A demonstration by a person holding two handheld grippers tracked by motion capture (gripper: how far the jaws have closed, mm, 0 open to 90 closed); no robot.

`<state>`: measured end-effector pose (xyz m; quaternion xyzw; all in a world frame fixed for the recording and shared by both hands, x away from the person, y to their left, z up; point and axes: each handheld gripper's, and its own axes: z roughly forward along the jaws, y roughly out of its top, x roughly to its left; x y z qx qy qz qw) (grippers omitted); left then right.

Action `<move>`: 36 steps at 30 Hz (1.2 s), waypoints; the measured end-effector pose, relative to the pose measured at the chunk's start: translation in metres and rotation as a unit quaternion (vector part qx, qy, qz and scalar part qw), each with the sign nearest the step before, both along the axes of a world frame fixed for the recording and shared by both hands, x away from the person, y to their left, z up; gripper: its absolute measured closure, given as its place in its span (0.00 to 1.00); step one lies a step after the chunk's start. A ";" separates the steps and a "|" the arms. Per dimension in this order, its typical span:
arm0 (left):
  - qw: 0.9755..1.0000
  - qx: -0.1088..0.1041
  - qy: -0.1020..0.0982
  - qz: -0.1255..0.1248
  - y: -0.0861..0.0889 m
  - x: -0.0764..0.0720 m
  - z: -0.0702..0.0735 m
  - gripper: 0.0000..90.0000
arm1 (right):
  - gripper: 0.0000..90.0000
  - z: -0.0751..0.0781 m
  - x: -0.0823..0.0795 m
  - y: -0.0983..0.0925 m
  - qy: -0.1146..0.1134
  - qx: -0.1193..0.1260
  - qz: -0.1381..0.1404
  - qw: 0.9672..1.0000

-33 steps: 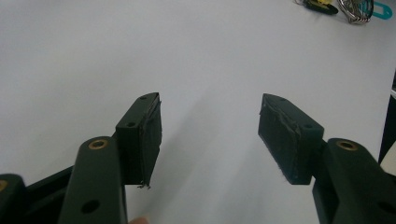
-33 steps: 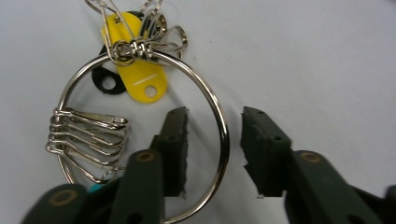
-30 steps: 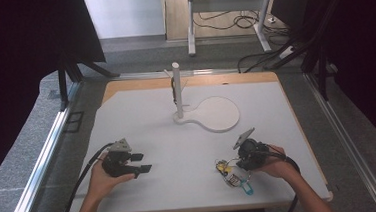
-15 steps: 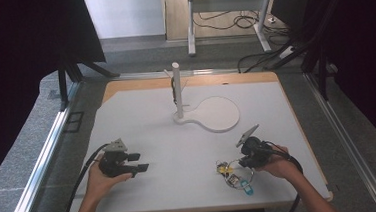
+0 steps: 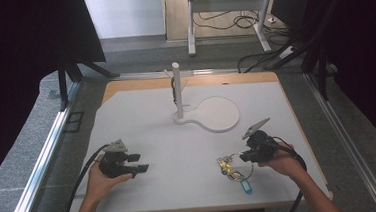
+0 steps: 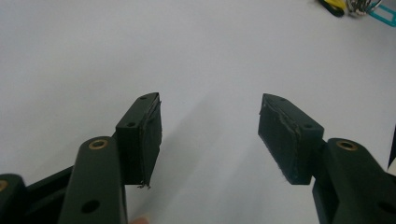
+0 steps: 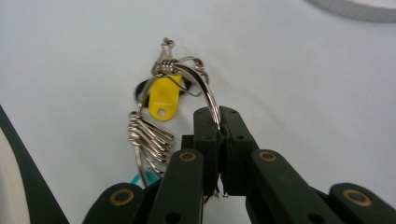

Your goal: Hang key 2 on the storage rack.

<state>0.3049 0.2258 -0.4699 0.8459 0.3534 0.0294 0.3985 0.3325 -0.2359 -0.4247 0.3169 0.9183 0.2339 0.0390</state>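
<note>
A bunch of keyrings point(image 5: 229, 166) lies on the white board point(image 5: 157, 128) near the front right. It has a yellow tag point(image 7: 163, 98), several silver rings point(image 7: 148, 135) and a teal tag point(image 5: 245, 186). My right gripper point(image 5: 243, 156) sits at the bunch's right side. In the right gripper view it point(image 7: 219, 117) is shut on the large wire ring point(image 7: 208, 91). My left gripper point(image 5: 141, 163) rests at the front left, held by a hand. It point(image 6: 210, 135) stands open over bare board, with the bunch point(image 6: 348, 4) far off at the top right.
A white stand with an upright post point(image 5: 177, 89) and a round flat base point(image 5: 220, 114) stands at the middle back of the board. The base's rim point(image 7: 355, 11) shows beyond the right gripper. Cables trail from both grippers toward the front edge.
The right gripper has shifted slightly near the keyring bunch, which stays in about the same place. The left gripper has barely moved.
</note>
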 end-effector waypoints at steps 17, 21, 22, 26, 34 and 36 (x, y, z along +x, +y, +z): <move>1.000 -0.001 0.004 0.003 0.000 -0.001 0.000 0.44 | 0.97 0.032 0.005 -0.006 -0.043 0.034 -0.021 0.998; 1.000 -0.002 0.004 0.002 0.000 -0.002 0.000 0.44 | 0.97 0.041 0.007 -0.004 -0.051 0.043 -0.021 0.998; 1.000 -0.001 0.004 0.002 0.000 -0.002 0.000 0.44 | 0.97 0.043 0.008 -0.003 -0.054 0.046 -0.021 0.997; 1.000 0.000 0.004 0.000 0.000 -0.002 0.000 0.44 | 0.97 0.047 0.011 -0.002 -0.060 0.057 -0.024 0.996; 1.000 0.000 0.004 0.000 0.000 -0.003 0.000 0.44 | 0.97 0.057 0.013 0.002 -0.073 0.067 -0.026 0.995; 1.000 0.000 0.004 -0.001 0.000 -0.003 0.000 0.44 | 0.97 0.060 0.014 0.002 -0.076 0.072 -0.027 0.994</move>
